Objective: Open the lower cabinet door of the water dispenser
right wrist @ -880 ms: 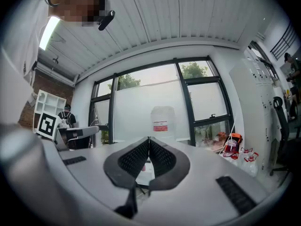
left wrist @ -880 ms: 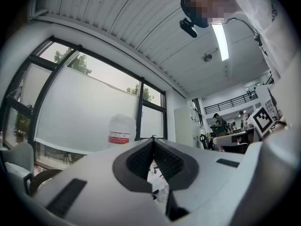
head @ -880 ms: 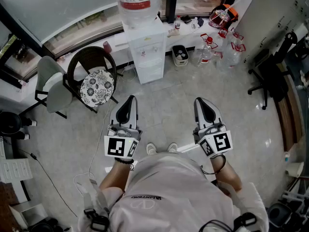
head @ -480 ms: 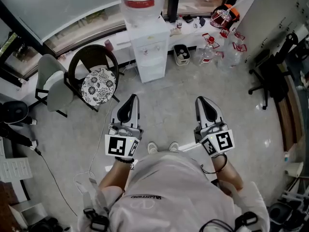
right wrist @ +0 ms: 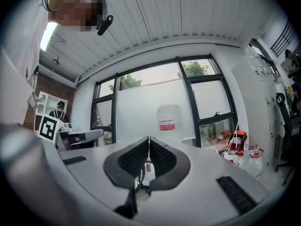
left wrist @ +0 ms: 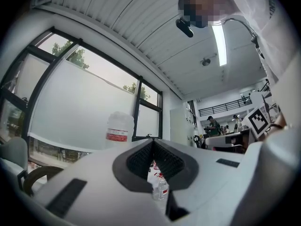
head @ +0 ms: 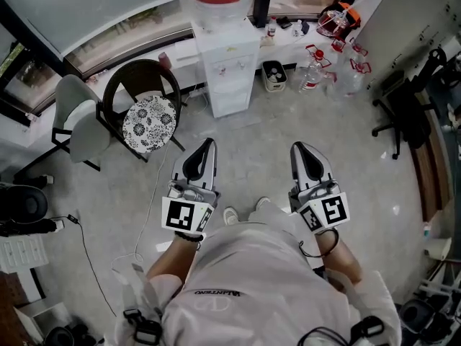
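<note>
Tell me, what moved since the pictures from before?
The person stepped toward the water dispenser: one shoe is now ahead of the other, and the left gripper edged forward a little. Nothing was grabbed or let go. The right gripper stayed where it was, both grippers' fingers stayed closed and empty, and the lower cabinet door looks shut as before.

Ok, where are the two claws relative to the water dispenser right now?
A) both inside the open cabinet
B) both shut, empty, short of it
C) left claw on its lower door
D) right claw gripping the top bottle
B: in the head view the left claw and right claw are closed on nothing, with a stretch of floor between them and the water dispenser.
</note>
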### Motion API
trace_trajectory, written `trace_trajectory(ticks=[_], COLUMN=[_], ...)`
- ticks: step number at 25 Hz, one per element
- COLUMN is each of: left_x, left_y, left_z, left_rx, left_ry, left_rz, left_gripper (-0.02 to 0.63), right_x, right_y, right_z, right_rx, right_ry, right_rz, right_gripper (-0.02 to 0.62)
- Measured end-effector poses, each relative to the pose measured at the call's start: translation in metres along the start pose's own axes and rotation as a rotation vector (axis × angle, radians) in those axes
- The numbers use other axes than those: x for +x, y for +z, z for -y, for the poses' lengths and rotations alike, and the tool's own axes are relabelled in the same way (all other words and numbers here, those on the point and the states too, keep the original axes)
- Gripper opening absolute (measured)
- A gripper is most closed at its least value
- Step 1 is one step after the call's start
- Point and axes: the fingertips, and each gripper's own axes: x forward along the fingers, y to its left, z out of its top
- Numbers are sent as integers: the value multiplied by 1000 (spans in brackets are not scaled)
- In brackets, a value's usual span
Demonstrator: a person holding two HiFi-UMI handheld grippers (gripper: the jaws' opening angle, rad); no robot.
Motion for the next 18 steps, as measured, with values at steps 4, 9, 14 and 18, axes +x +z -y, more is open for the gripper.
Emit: trace_trajectory(ticks=[4, 9, 14, 18], left_x=[6, 18, 43, 72], left_y=[-3, -10, -14, -21], left_z=[1, 1, -1, -5], left_rx=[-9, -13, -4, 1], left_ry=[-12, -17, -12, -3], left_rz=[5, -4, -3, -9], left_gripper=[2, 2, 2, 2], right_x=[4, 12, 26, 44], right_y=[-3, -4, -7, -6], right_z=[-1, 9, 32, 57], right_rx=[-12, -1, 8, 17], right_ry=[6, 0, 3, 10], right_rz=[-7, 4, 1, 2], right_gripper=[17, 17, 17, 17])
